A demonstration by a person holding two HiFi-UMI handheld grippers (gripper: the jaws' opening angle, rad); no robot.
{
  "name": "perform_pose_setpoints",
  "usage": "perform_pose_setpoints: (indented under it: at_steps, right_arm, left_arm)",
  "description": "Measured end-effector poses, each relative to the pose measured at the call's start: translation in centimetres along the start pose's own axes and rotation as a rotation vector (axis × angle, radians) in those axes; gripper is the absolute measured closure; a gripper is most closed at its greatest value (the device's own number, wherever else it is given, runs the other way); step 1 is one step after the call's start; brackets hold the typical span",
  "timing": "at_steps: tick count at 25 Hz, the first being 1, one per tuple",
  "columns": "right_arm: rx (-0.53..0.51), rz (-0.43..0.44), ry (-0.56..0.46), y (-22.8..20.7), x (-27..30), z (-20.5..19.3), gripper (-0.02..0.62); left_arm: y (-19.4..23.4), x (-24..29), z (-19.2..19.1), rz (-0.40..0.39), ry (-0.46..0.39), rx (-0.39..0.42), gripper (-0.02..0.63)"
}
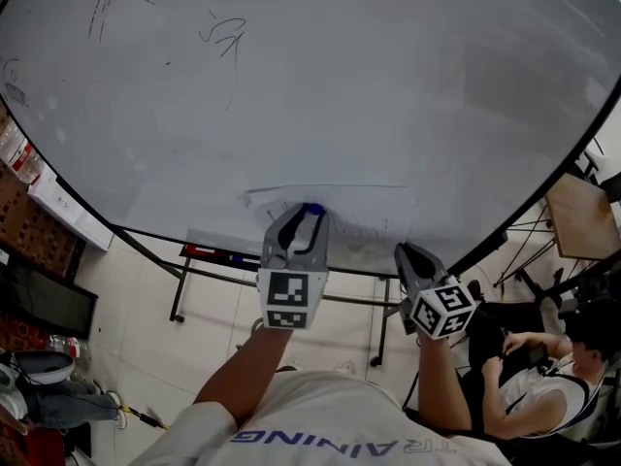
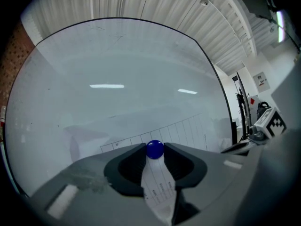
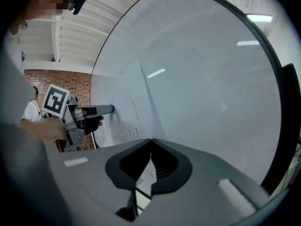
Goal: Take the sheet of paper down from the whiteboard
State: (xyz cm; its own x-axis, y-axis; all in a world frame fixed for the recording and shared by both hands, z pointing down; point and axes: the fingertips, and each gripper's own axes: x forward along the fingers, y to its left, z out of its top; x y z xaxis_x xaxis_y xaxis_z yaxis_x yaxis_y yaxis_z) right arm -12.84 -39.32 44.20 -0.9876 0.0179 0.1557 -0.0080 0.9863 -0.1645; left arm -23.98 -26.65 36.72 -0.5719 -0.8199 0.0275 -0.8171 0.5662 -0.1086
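A white printed sheet of paper (image 1: pixel 364 205) hangs low on the whiteboard (image 1: pixel 340 85). A round blue magnet (image 2: pixel 154 149) pins its left part to the board. My left gripper (image 1: pixel 309 214) points level at the board, its jaws shut on the magnet, and the sheet (image 2: pixel 184 130) spreads away to the right behind it. My right gripper (image 1: pixel 408 256) sits at the sheet's lower right corner. Its jaw tips (image 3: pixel 150 141) meet, with the paper's edge (image 3: pixel 145 173) pinched between them. In the right gripper view, the left gripper (image 3: pixel 112 109) is at the far side of the sheet (image 3: pixel 124 107).
A marker ledge (image 1: pixel 221 253) runs under the board on a black stand. A person sits at the lower right (image 1: pixel 539 377), beside a wooden desk (image 1: pixel 580 216). Shelves with boxes (image 1: pixel 34 187) line the left. The board carries faint pen marks (image 1: pixel 221 37).
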Motion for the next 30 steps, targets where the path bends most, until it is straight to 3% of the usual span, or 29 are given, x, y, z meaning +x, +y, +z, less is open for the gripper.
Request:
perform_pose_setpoints:
  at_steps: [12,20,30]
  right_arm:
    - [-0.088,-0.032,-0.024,-0.2,-4.4,1.2,0.588]
    - [-0.164,-0.1,-0.06,-1.4,-9.1,1.3,0.588]
    - [-0.207,-0.109,-0.105,0.0,-10.1,2.4,0.588]
  left_arm:
    - [-0.3,-2.3,-0.9,-0.054,0.021,-0.024,0.479]
    - [2.2,-6.3,-4.2,-0.039,0.073,-0.116,0.479]
    - [2.8,-7.1,-4.3,-0.077,0.07,-0.129,0.477]
